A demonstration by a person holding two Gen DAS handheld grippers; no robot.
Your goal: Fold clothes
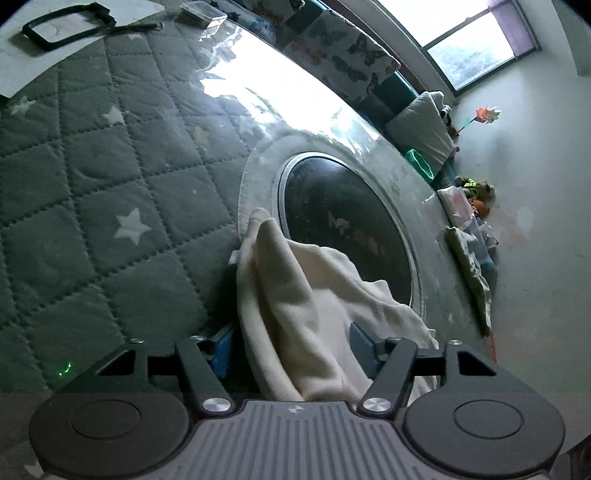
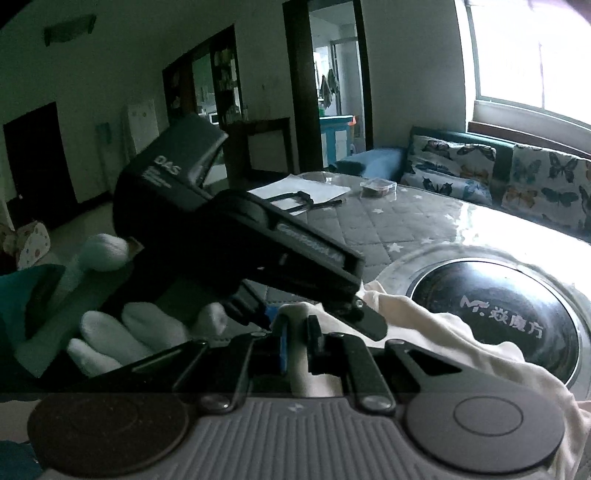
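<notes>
A cream cloth [image 1: 314,288] lies crumpled on the table, partly over the rim of a round black hob [image 1: 343,221]. It runs up between the blue pads of my left gripper [image 1: 291,349], whose jaws stand wide apart; a dark gap shows beside the left pad [image 1: 221,350]. In the right wrist view my right gripper [image 2: 297,332] is shut on a fold of the same cloth [image 2: 443,332]. The left gripper's black housing [image 2: 221,229] sits close in front of it, held by a white-gloved hand [image 2: 129,325].
The table has a grey quilted cover with stars [image 1: 110,184] under clear plastic. At its far end lie a paper sheet with a black frame [image 1: 62,26] and a clear box [image 1: 203,13]. A green cloth [image 1: 469,266] hangs at the edge. Butterfly cushions [image 2: 517,177] line a sofa.
</notes>
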